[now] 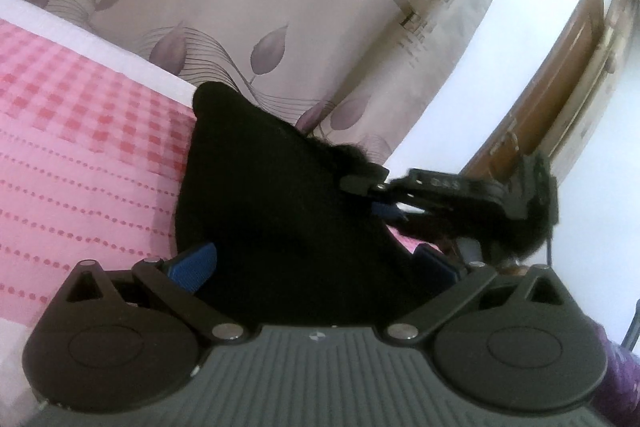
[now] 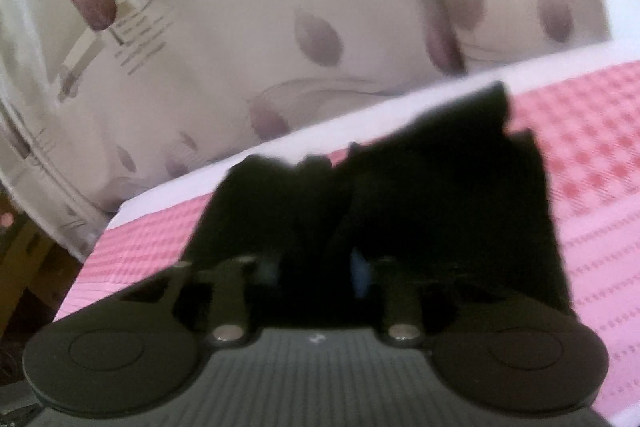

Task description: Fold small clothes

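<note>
A small black garment (image 1: 280,195) is held up over the pink checked bed cover (image 1: 80,131). In the left wrist view my left gripper (image 1: 316,263) stands wide open, its blue pads (image 1: 196,265) on either side of the cloth's lower part. My right gripper (image 1: 384,193) shows in that view at the right, shut on the garment's upper edge. In the blurred right wrist view the black garment (image 2: 400,203) hangs from my right gripper (image 2: 316,271), whose fingers are close together on it.
A beige curtain (image 1: 280,7) with purple leaf print hangs behind the bed. A white wall (image 1: 500,67) and brown wooden door (image 1: 560,79) lie to the right. The bed's white edge (image 2: 320,131) runs under the curtain.
</note>
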Motion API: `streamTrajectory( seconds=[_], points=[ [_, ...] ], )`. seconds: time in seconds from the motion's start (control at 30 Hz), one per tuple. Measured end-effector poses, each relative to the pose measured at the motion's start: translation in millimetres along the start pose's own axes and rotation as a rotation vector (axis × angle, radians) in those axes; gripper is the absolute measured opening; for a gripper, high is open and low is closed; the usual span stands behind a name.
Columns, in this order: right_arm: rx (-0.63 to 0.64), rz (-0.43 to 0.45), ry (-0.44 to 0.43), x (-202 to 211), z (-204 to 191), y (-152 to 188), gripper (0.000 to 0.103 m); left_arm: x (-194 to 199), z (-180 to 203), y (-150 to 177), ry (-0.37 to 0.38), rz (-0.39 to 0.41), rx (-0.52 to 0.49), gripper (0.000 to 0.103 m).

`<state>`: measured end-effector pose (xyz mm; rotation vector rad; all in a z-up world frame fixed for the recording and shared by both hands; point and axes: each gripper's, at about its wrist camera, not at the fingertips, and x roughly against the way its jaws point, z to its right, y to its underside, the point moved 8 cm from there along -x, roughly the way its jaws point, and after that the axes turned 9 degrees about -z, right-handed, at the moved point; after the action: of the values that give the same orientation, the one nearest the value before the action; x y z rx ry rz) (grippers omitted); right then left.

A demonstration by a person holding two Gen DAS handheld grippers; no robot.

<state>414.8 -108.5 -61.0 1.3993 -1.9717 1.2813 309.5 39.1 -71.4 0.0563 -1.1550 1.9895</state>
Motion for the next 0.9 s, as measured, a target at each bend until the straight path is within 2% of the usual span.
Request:
streamTrajectory(
  seconds=[0.03, 0.07, 0.13, 0.27, 0.3, 0.33, 0.37, 0.4, 0.53, 0.6, 0.7, 0.77, 0.83, 0.9],
  points=[
    [-0.002, 0.014, 0.007, 4, 2, 3, 0.074, 0, 1, 0, -0.001, 0.001, 0.0, 0.103],
    [-0.005, 0.037, 0.004, 9, 3, 5, 0.094, 0, 1, 0, 0.0, 0.0, 0.001, 0.103],
    [0.002, 0.071, -0.01, 16, 0, 12, 0.097, 0, 1, 0, 0.0, 0.0, 0.002, 0.103],
    [0.039, 0.023, 0.048, -3, -5, 21, 0.096, 1, 0, 1, 0.002, 0.001, 0.006, 0.103],
    [0.04, 0.022, 0.044, -10, -8, 22, 0.09, 1, 0, 1, 0.001, 0.002, 0.008, 0.103],
    [0.045, 0.023, 0.042, -15, -10, 20, 0.076, 1, 0, 1, 0.001, 0.003, 0.009, 0.103],
    [0.065, 0.013, 0.057, -23, -13, 20, 0.029, 1, 0, 1, 0.001, 0.004, 0.01, 0.103],
    [0.083, -0.015, 0.084, -32, -14, 17, 0.021, 2, 0, 0, 0.002, 0.006, 0.013, 0.103],
    [0.184, 0.013, 0.133, -28, -21, -6, 0.016, 7, -6, -2, 0.001, 0.03, 0.049, 0.103],
    [0.249, 0.062, 0.103, -2, -26, -28, 0.016, 10, -6, -3, 0.002, 0.048, 0.058, 0.103],
    [0.34, 0.103, 0.172, 32, -20, -53, 0.015, 10, -5, -3, 0.001, 0.042, 0.061, 0.103],
    [0.323, 0.109, 0.199, 49, -1, -65, 0.015, 8, -4, -1, 0.019, 0.026, 0.069, 0.103],
    [0.283, 0.06, 0.147, 52, 22, -67, 0.015, 6, -2, 0, 0.015, 0.019, 0.052, 0.103],
    [0.227, 0.012, 0.169, 42, 47, -60, 0.015, 4, 1, 1, 0.009, 0.012, 0.035, 0.103]
  ],
)
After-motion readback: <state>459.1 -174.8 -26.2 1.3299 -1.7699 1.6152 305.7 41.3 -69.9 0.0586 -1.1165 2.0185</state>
